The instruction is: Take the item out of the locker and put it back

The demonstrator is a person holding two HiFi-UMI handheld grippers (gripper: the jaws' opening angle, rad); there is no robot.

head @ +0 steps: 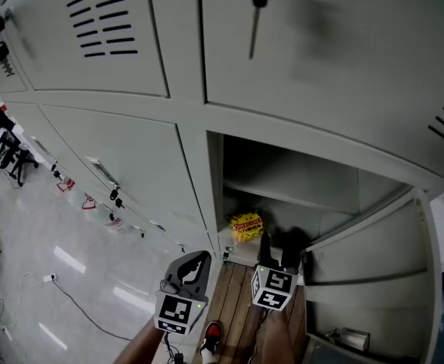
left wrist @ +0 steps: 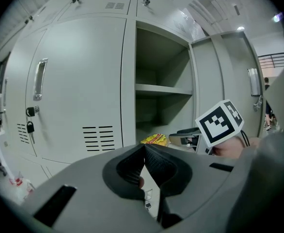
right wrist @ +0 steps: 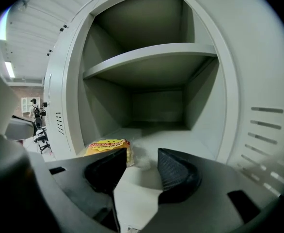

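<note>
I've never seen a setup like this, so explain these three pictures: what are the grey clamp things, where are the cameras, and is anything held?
There is no robot: a person holds a two-jaw gripper in each hand. The head view comes from a camera on the person's head, looking down at both tools before a wall of grey lockers. The other two pictures come from cameras riding on the grippers, looking along their jaws. The patterned cubes are parts of the grippers. One locker stands open, with a shelf inside and a yellow packet on its floor. The left gripper is shut and empty. The right gripper is at the locker's mouth, jaws apart; the packet lies just beyond one jaw, not between them. Nothing is held.
</note>
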